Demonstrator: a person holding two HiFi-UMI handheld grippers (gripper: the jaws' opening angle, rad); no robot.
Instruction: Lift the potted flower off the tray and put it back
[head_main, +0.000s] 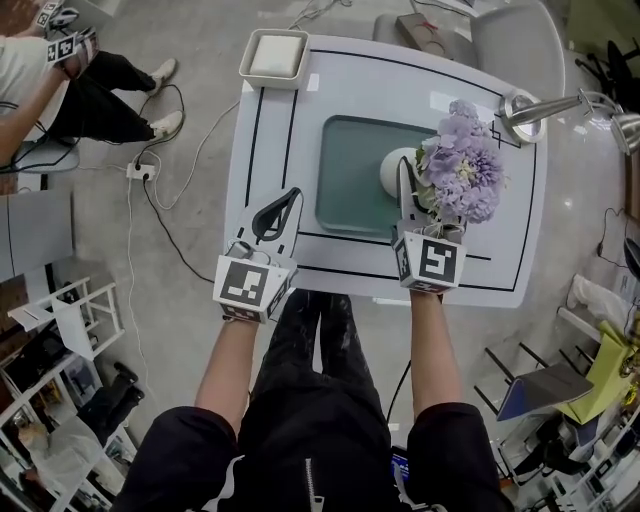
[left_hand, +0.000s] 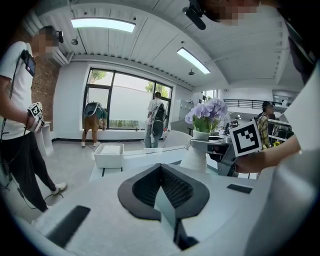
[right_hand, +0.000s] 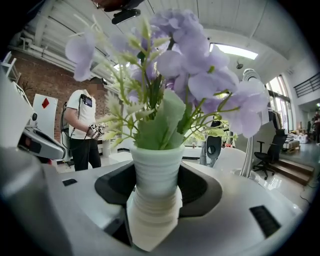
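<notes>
Right gripper (head_main: 418, 190) is clamped on the potted flower (head_main: 460, 165): jaws stand fairly wide, one either side of the pot's ribbed white body, pads pressing on it low down, just below the rim. Left gripper (head_main: 293, 195) is closed on nothing, tips together, above the table (head_main: 280, 120) to the left of the tray (head_main: 345, 170). The pot sits over the tray's right part. From the head view you cannot tell whether its base touches; from the left gripper view it looks at or just above the tray surface. Judgement: the pot is at the tray, either just leaving it or about to be set back. Keep the gripper near level so the pot stays upright, since the blooms are top-heavy and lean right of the pot. Bring the base down flat inside the tray's rim, and don't open the jaws until it bears its own weight. Keep the left gripper clear. Pot: pale, narrow, flaring towards the foot, horizontal ribbing. Flowers: lilac clusters on green stems with broad leaves, spreading well wider than the pot.
</notes>
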